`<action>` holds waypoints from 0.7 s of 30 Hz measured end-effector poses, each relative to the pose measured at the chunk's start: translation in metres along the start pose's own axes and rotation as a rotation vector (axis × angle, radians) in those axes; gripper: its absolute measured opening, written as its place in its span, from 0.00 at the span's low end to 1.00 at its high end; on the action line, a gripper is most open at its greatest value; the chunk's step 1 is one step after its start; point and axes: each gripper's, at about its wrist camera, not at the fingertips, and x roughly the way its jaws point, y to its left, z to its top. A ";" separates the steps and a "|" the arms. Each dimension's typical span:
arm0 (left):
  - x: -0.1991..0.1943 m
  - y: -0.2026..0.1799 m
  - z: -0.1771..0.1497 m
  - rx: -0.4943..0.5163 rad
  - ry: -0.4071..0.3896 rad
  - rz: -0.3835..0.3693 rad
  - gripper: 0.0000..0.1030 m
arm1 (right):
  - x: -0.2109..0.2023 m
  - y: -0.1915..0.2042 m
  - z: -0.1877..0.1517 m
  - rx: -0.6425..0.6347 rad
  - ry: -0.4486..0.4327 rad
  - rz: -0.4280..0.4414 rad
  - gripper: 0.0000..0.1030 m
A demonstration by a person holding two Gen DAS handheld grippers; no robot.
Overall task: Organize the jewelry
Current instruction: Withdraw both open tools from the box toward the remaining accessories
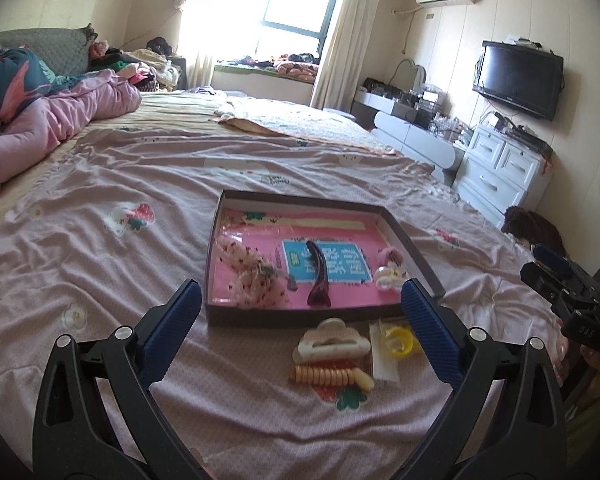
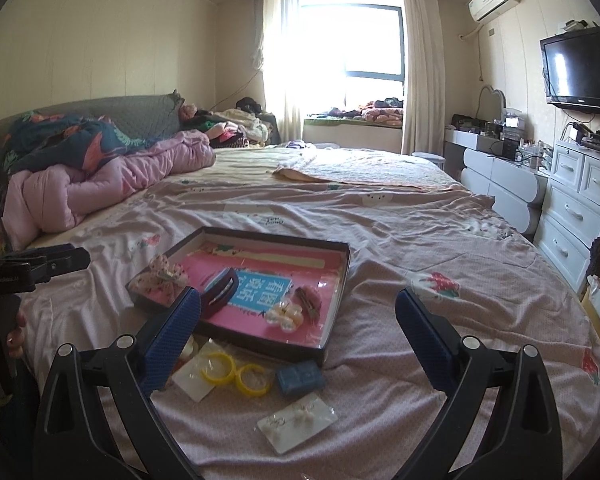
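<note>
A shallow dark tray (image 1: 300, 317) with a pink floor lies on the bed. It holds a floral bow (image 1: 256, 276), a dark red hair clip (image 1: 318, 276), a pink clip (image 1: 392, 258) and a white pearl flower (image 1: 387, 276). On the sheet in front of the tray are a cream claw clip (image 1: 332, 344), an orange spiral hair tie (image 1: 328, 376) and yellow hoops (image 1: 398, 342) on a card. My left gripper (image 1: 302, 292) hangs open above these, holding nothing. My right gripper (image 2: 298, 298) is open and empty over the tray's near corner, above a blue box (image 2: 300, 378) and an earring card (image 2: 296, 422).
The pink sheet (image 2: 420, 360) is rumpled. A pink quilt (image 1: 40, 128) is heaped at the far left. White drawers (image 2: 580, 216) and a dresser stand off the bed's right side, under a wall TV (image 2: 580, 68). A hand shows at the left gripper's handle (image 2: 14, 336).
</note>
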 end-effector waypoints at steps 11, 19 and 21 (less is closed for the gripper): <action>0.000 -0.008 -0.016 0.043 0.040 0.009 0.89 | -0.004 0.013 -0.022 -0.020 0.060 0.037 0.92; 0.010 -0.018 -0.032 0.076 0.097 0.006 0.89 | -0.003 0.012 -0.031 -0.014 0.091 0.033 0.92; 0.014 -0.021 -0.036 0.088 0.108 0.007 0.89 | -0.001 0.011 -0.031 -0.011 0.093 0.031 0.92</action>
